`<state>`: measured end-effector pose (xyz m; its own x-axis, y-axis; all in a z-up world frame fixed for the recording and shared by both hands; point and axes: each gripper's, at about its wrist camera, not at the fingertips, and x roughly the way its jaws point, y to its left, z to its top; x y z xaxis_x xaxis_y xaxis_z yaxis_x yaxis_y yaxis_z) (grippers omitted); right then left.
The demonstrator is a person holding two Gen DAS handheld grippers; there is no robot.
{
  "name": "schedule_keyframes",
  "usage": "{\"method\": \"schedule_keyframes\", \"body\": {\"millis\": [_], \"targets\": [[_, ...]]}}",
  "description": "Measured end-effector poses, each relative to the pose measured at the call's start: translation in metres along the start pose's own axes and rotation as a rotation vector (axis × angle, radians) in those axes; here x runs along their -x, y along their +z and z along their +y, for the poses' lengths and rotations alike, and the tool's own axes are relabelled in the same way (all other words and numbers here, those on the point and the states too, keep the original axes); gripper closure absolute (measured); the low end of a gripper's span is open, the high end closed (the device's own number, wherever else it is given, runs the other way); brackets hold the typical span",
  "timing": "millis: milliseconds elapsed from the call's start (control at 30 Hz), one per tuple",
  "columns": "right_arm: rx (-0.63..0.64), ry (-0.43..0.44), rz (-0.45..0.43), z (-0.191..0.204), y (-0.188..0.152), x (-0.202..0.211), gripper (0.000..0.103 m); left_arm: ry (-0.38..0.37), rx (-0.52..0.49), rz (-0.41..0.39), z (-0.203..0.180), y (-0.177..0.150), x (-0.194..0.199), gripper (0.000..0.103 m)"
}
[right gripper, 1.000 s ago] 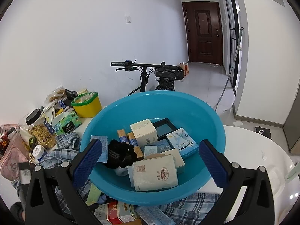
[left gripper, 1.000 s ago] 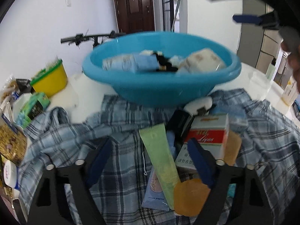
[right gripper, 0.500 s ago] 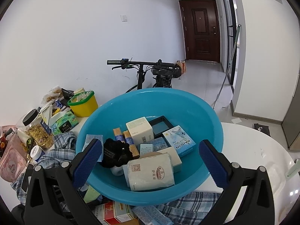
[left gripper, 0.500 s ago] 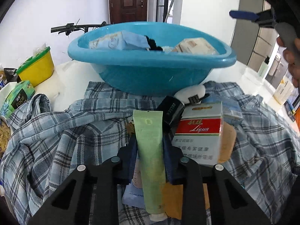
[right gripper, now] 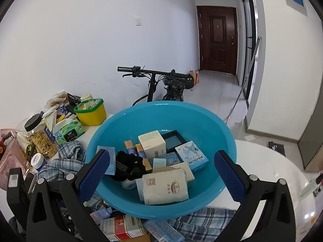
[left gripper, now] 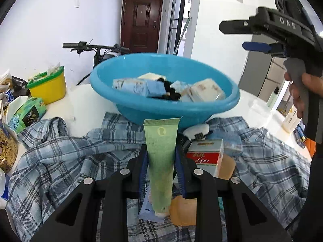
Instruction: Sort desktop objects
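My left gripper (left gripper: 161, 151) is shut on a pale green tube (left gripper: 161, 133), lifted off the plaid shirt (left gripper: 70, 161) with its crimped end pointing at the blue basin (left gripper: 165, 104). Below it lie a red and white box (left gripper: 203, 157), an orange block (left gripper: 183, 211) and a light blue sachet (left gripper: 148, 211). My right gripper (right gripper: 162, 157) hangs open over the basin (right gripper: 161, 109), nothing between its blue pads (right gripper: 94, 173). The basin holds several boxes, packets and a black item. In the left wrist view the right gripper (left gripper: 234, 36) shows at the upper right, held by a hand.
A yellow tub (left gripper: 48, 86) with a green lid, a green tissue pack (left gripper: 28, 115) and a jar of dried flowers (right gripper: 42, 139) crowd the table's left side. A bicycle (right gripper: 157, 84) stands behind the basin. The white table (right gripper: 272, 171) runs off to the right.
The left jaws went from wide open to shut on the green tube, then raised it off the shirt. The right gripper stayed over the basin.
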<state>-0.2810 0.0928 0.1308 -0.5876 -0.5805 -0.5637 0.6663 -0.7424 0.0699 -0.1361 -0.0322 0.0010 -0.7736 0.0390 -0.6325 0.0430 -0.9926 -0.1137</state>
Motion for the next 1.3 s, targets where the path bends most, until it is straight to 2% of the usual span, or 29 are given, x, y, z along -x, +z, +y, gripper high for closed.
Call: {"method": "schedule_keyframes", "body": {"millis": [67, 167, 233, 333, 433, 533, 700, 867, 1033, 1133, 1267, 1300], "targets": [[-0.005, 0.009, -0.016, 0.001, 0.001, 0.007, 0.0, -0.003, -0.002, -0.03, 0.0, 0.003, 0.007, 0.075], [0.004, 0.015, 0.015, 0.005, -0.006, 0.015, 0.0, -0.017, 0.009, -0.037, 0.001, 0.004, 0.011, 0.076], [0.049, 0.028, 0.038, 0.014, -0.021, 0.024, 0.0, -0.019, 0.018, -0.04, 0.003, 0.004, 0.013, 0.076], [0.085, 0.121, 0.056, 0.022, -0.059, 0.034, 0.0, -0.021, 0.033, -0.058, 0.006, 0.004, 0.018, 0.076], [0.086, 0.201, 0.108, 0.024, -0.096, 0.023, 0.0, -0.025, 0.048, -0.081, 0.01, 0.006, 0.024, 0.076], [0.082, 0.219, 0.165, 0.027, -0.119, 0.003, 0.0, -0.03, 0.055, -0.093, 0.012, 0.007, 0.029, 0.076], [0.12, 0.301, 0.19, 0.043, -0.131, -0.017, 0.0, -0.033, 0.053, -0.092, 0.013, 0.007, 0.03, 0.076], [0.125, 0.335, 0.215, 0.049, -0.142, -0.033, 0.0, -0.031, 0.048, -0.084, 0.012, 0.006, 0.028, 0.076], [0.135, 0.305, 0.275, 0.052, -0.155, -0.05, 0.0, -0.034, 0.045, -0.075, 0.011, 0.006, 0.025, 0.076], [0.164, 0.298, 0.287, 0.057, -0.158, -0.054, 0.0, -0.037, 0.046, -0.071, 0.011, 0.005, 0.024, 0.075], [0.201, 0.244, 0.291, 0.063, -0.161, -0.057, 0.0, -0.036, 0.046, -0.069, 0.01, 0.005, 0.024, 0.075], [0.202, 0.239, 0.285, 0.063, -0.161, -0.057, 0.004, -0.035, 0.046, -0.069, 0.01, 0.004, 0.024, 0.075]]}}
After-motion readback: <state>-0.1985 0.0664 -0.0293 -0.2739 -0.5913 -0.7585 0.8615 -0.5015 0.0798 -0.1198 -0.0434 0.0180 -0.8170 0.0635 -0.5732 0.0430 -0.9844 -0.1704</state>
